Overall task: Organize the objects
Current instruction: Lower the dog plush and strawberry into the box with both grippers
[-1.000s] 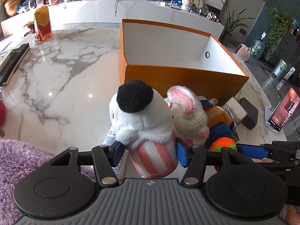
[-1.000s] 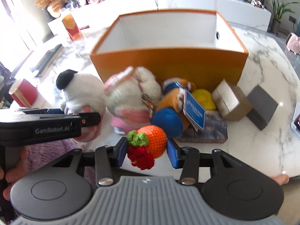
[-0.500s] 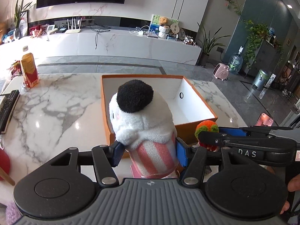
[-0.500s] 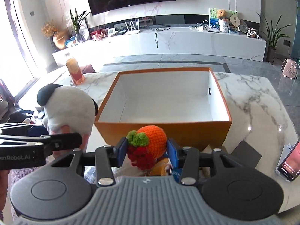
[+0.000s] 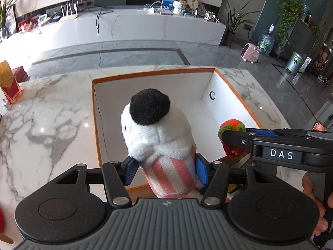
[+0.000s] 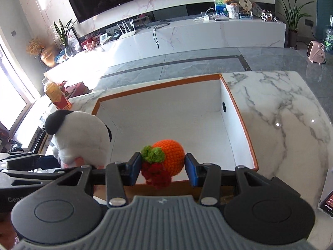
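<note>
Left tool (image 5: 164,167) clamped on the striped base of a white plush toy (image 5: 156,137), pads pressing both sides, toy upright above the near left part of the open orange box (image 5: 239,95). Right tool (image 6: 161,164) closed on a crocheted orange (image 6: 169,156), pads against its flanks, above the box's near edge. Box interior bare white.

Risks, as judged: top-heavy plush tipping out of a low grip and falling short onto the worktop (image 5: 52,114); round yarn fruit rolling between pads if loosened early; the two tools close side by side, so possibly knocking together on release.

Readable writing: "DAS" on the right tool in the left view; "Gen…" partly visible on the left tool's side in the right view, remainder cut off. Red carton (image 5: 8,83) print too small to read.
</note>
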{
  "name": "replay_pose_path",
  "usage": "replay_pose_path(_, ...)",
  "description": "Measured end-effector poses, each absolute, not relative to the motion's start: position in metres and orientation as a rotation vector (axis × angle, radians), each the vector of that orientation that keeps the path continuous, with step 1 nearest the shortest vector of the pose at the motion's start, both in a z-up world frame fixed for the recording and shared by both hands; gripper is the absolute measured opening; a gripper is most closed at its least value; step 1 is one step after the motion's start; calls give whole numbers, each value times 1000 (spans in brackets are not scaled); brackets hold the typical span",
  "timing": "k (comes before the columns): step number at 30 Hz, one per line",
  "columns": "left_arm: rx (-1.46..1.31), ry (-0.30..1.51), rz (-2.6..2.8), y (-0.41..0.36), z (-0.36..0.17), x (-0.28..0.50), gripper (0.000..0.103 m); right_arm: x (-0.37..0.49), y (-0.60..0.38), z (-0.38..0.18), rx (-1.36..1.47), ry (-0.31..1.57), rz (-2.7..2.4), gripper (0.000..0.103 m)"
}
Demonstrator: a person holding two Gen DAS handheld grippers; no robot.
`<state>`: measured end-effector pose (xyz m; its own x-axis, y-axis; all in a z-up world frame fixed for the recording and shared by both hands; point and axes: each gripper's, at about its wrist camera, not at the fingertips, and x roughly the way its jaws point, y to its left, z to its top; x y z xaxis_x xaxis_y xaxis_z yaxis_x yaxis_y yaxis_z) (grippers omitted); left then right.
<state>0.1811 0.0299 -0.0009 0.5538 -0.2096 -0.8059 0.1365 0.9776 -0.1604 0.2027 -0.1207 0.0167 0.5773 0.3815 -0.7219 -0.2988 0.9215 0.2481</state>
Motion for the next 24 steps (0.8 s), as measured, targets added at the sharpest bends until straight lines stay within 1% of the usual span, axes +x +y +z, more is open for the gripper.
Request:
replay_pose_path(4,-114,992,-216,34,-7,195,66,221,-117,-2,117,920,392,47)
replay_pose_path(10,-55,1022,-186,26,-14,212,65,242,-112,-21,147,973,382,47)
replay_pose_path(18,-29,1052,-124,30,-39,228,65,261,-113,-30,174,990,368,47)
replay_pose_path(24,5,1119,-82,28,-52,234,65,270,-107,-36,192,1023,378,47)
